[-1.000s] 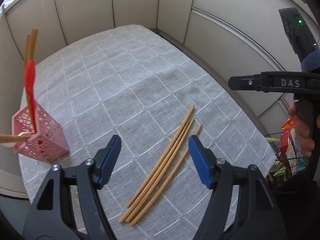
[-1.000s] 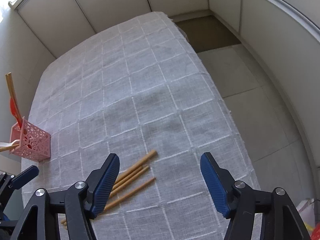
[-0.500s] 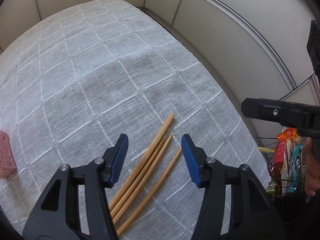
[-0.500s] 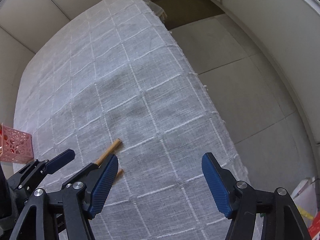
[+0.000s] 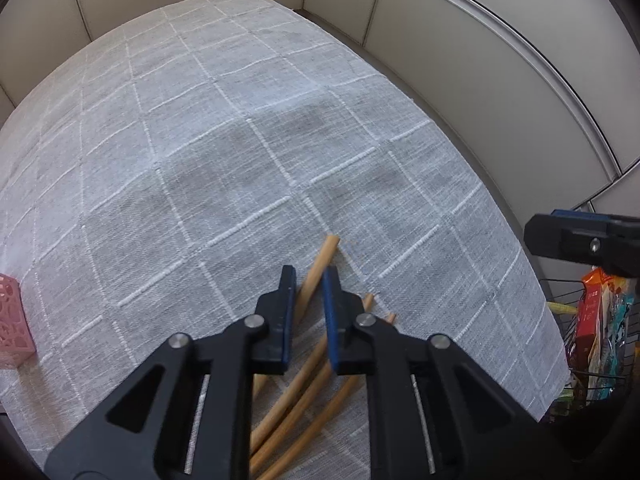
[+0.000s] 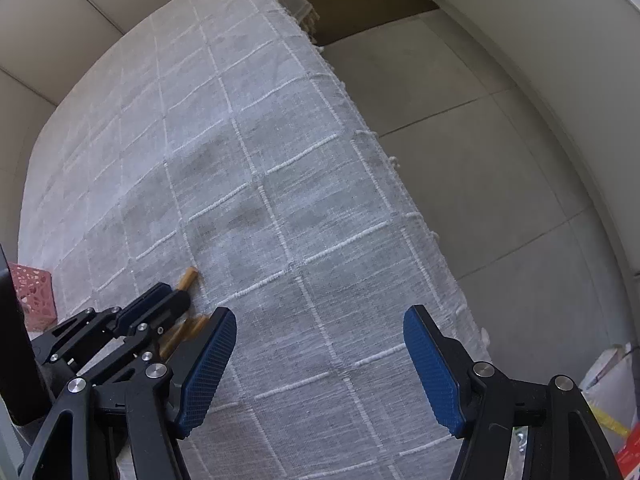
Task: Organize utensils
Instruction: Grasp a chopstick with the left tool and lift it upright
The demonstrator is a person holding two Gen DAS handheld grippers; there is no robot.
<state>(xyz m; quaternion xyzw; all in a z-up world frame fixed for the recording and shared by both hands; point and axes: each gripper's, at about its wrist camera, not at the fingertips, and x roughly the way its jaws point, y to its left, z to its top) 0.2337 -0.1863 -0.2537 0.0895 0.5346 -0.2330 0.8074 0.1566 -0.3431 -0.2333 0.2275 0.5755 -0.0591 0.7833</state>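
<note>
Several wooden chopsticks [image 5: 298,396] lie in a loose bundle on the grey checked tablecloth [image 5: 240,140]. My left gripper [image 5: 308,280] points down over them and its jaws are closing; the top chopstick [image 5: 325,254] runs slantwise through the narrow gap, touching both blue pads. In the right wrist view the left gripper [image 6: 172,300] sits low at the left with a chopstick tip [image 6: 188,278] poking out. My right gripper [image 6: 316,344] hovers open over bare cloth near the table's right edge, holding nothing. A pink lattice holder [image 5: 12,328] stands at the far left.
The table's right edge [image 6: 384,184] drops to a tiled floor [image 6: 480,120]. A wire basket of coloured packets [image 5: 592,340] stands beyond the table's near right corner. Beige wall panels [image 5: 480,60] enclose the far side and the right.
My left gripper came down over the chopsticks and its jaws narrowed from wide apart to close around the top one. The right gripper sank a little, still open.
</note>
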